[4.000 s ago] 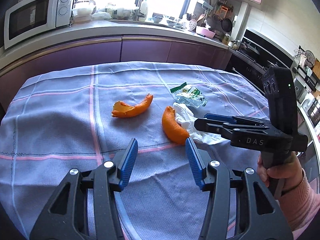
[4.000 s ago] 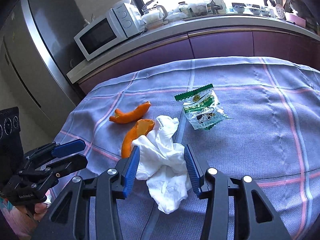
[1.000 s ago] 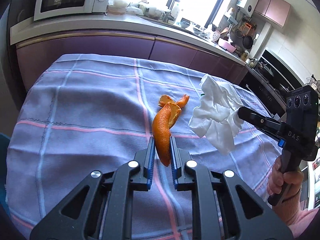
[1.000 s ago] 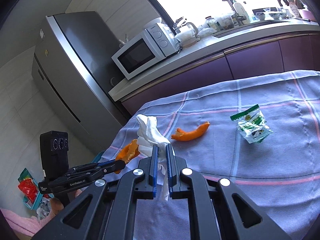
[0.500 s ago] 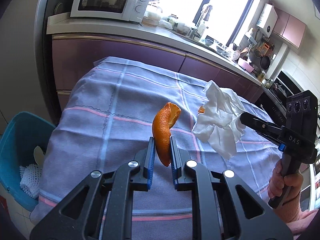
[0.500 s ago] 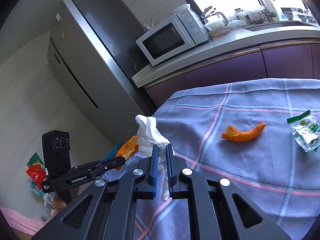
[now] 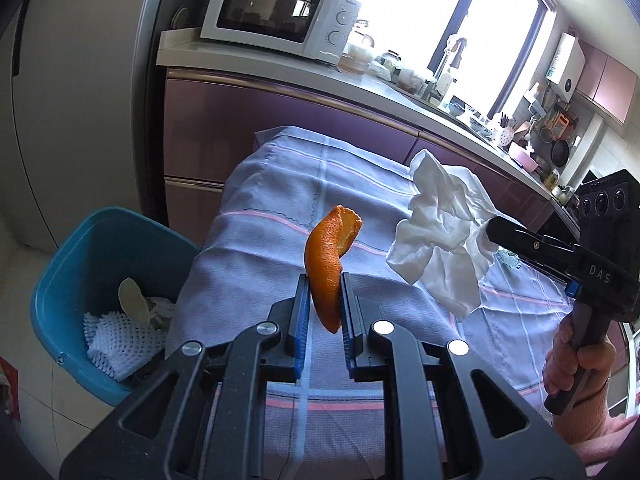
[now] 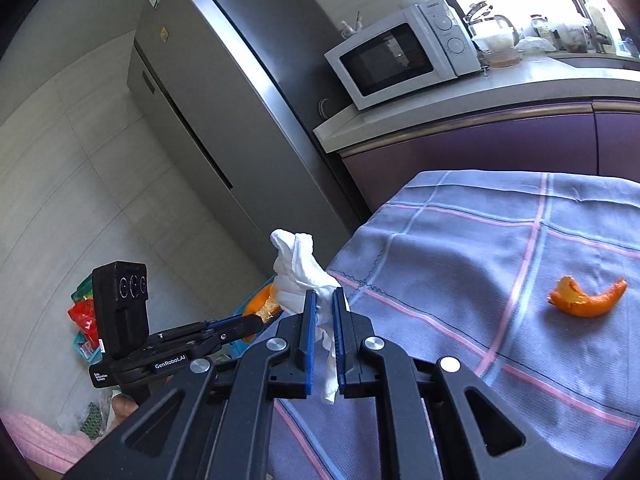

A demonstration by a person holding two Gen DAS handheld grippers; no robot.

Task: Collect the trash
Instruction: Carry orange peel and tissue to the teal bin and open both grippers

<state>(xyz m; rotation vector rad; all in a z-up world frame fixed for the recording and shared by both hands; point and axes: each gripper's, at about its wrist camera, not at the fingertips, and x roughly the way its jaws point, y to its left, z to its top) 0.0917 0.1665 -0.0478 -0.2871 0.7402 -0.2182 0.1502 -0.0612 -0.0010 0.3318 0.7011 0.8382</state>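
My left gripper (image 7: 325, 284) is shut on an orange peel (image 7: 330, 268) and holds it in the air above the table's left edge. A blue bin (image 7: 76, 248) stands on the floor just left of that edge, with white foam netting (image 7: 120, 340) inside. In the same view my right gripper (image 7: 490, 226) comes in from the right, shut on a crumpled white tissue (image 7: 440, 236). The right wrist view has that tissue (image 8: 300, 272) pinched between the right gripper's (image 8: 323, 294) blue pads, with the left gripper (image 8: 256, 322) and its peel (image 8: 262, 304) lower left. A second orange peel (image 8: 584, 300) lies on the tablecloth.
The table wears a blue-grey checked cloth (image 7: 360, 184). A purple counter (image 7: 280, 92) with a white microwave (image 7: 276, 18) runs behind it. A tall grey fridge (image 8: 224, 128) stands at the left. Colourful wrappers (image 8: 82, 316) lie on the floor. A hand (image 7: 576, 364) grips the right tool.
Both grippers have carried their loads leftwards towards the table's edge. The blue bin has come further into the left wrist view. Both grips stay the same.
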